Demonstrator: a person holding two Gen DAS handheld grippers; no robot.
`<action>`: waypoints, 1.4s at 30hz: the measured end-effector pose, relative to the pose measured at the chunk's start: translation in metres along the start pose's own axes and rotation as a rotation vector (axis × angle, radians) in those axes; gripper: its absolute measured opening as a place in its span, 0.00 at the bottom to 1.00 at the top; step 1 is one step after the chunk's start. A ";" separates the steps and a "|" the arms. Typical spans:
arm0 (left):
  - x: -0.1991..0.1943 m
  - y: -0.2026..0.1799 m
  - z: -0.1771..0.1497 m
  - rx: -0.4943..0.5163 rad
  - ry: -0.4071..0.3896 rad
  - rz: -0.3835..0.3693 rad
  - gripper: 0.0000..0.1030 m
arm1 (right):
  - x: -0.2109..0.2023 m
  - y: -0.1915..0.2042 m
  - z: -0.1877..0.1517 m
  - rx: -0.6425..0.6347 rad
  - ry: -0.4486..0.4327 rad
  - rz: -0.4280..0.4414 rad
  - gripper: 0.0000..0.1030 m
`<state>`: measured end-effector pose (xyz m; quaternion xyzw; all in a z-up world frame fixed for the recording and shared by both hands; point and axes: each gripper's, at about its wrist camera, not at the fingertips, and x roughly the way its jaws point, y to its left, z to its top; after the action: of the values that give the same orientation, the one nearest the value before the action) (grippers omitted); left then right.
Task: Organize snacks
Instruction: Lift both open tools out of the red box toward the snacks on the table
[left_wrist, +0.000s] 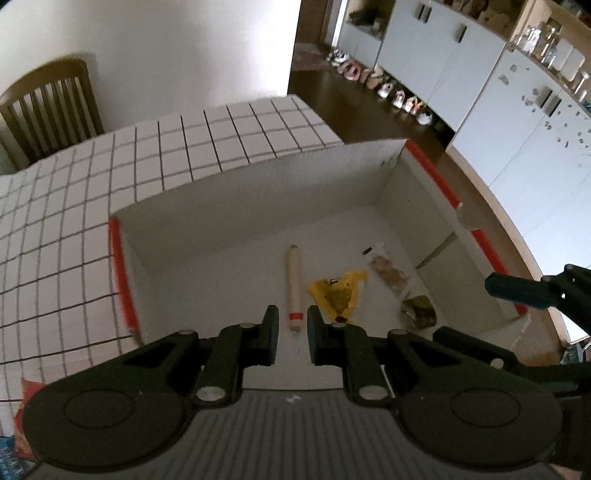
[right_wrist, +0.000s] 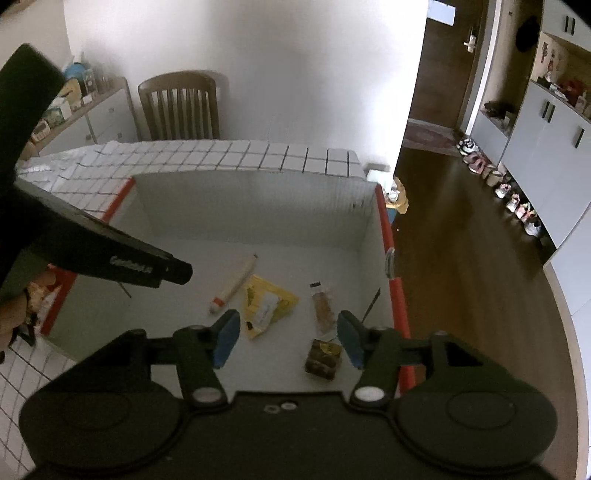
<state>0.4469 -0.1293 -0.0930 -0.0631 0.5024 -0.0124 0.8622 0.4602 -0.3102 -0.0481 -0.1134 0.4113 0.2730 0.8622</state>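
Snacks lie on the floor of a white box (right_wrist: 369, 206) with red-edged rims, set on a grid-patterned tablecloth (left_wrist: 55, 229). Inside the box: a long stick snack (right_wrist: 233, 286) toward the left wall, a yellow packet (right_wrist: 266, 304) just beside it, a clear biscuit packet (right_wrist: 323, 306) and a dark wrapped sweet (right_wrist: 322, 359) near the right wall. Left gripper (left_wrist: 292, 334) hangs above the box floor, jaws nearly closed, holding nothing. Right gripper (right_wrist: 288, 338) hangs above the box floor, jaws about half open, empty.
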 end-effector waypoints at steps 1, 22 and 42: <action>-0.006 0.001 -0.002 0.000 -0.010 -0.002 0.15 | -0.004 0.002 0.000 0.000 -0.007 0.002 0.60; -0.111 0.045 -0.064 0.019 -0.180 -0.089 0.15 | -0.076 0.058 -0.005 0.069 -0.156 0.064 0.77; -0.192 0.139 -0.155 -0.039 -0.296 -0.084 0.73 | -0.112 0.147 -0.030 0.120 -0.239 0.126 0.92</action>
<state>0.2119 0.0097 -0.0196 -0.1018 0.3670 -0.0292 0.9242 0.3002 -0.2440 0.0233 -0.0022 0.3276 0.3128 0.8915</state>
